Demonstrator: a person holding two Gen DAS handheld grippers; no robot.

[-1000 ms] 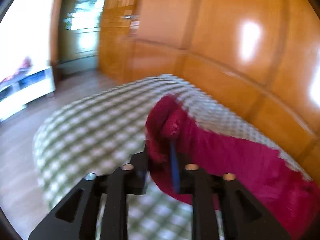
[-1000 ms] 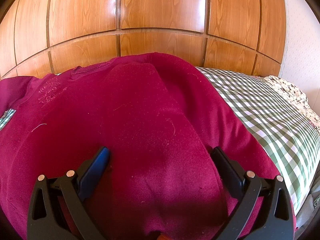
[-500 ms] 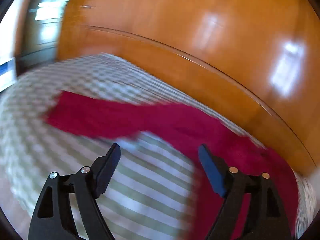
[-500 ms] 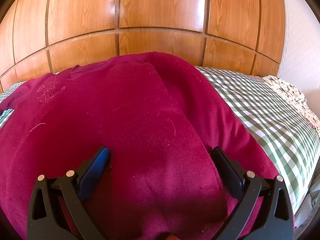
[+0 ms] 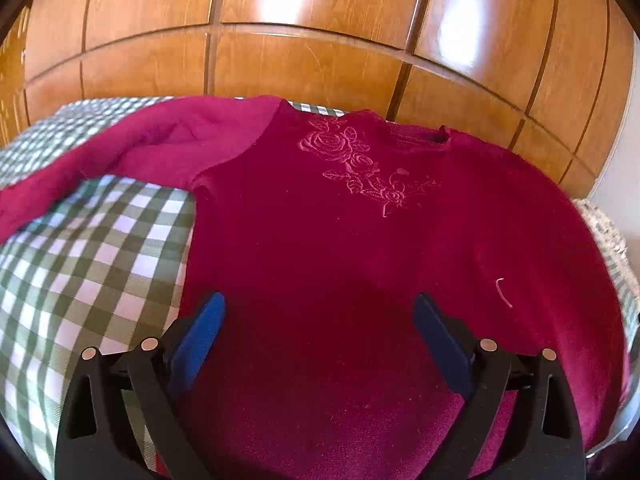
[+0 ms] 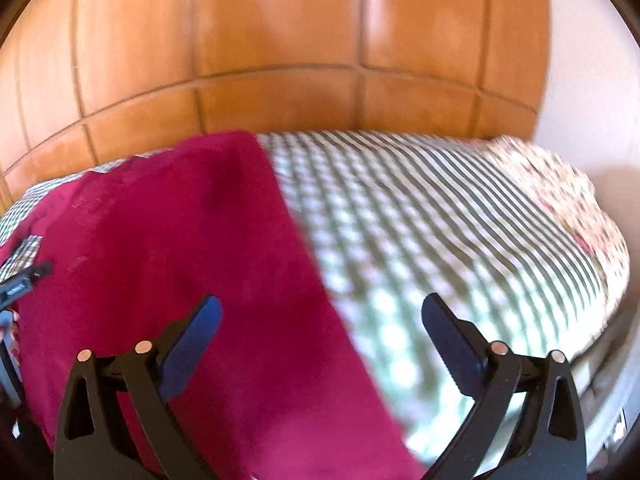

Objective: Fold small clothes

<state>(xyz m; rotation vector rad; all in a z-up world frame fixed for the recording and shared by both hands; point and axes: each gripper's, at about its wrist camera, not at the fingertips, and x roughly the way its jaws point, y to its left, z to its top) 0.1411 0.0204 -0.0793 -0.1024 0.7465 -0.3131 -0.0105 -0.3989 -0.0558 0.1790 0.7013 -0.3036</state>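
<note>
**Crimson sweater flat on the bed, one sleeve folded in, one still out**

Crimson knit covers most of the green-checked bed [image 5: 92, 248], in front of a wooden panelled wall [image 5: 320, 40]. The sweater [image 5: 360, 248] lies face up, its embroidered roses [image 5: 356, 164] and neckline on the far side, so its long axis runs straight away from both cameras, hem nearest.

The left tongs [image 5: 318, 316] hover over the lower body of the garment with the jaws widening and nothing clamped; only flat cloth shows below the gap. From them, the unfolded sleeve [image 5: 132, 152] stretches up and off to the left across the checks, well apart from the blue pads.

The right tongs [image 6: 320, 320] are spread wide too, though the jaws are beginning to draw together, and they grip nothing. They straddle the sweater's right edge [image 6: 304, 240], red under the left jaw and bare bedding under the right. That edge looks straight, probably a fold already made, but the right view is blurred.

Judging by this, the outstretched sleeve is next, and the left hand is plainly the nearer one.
</note>
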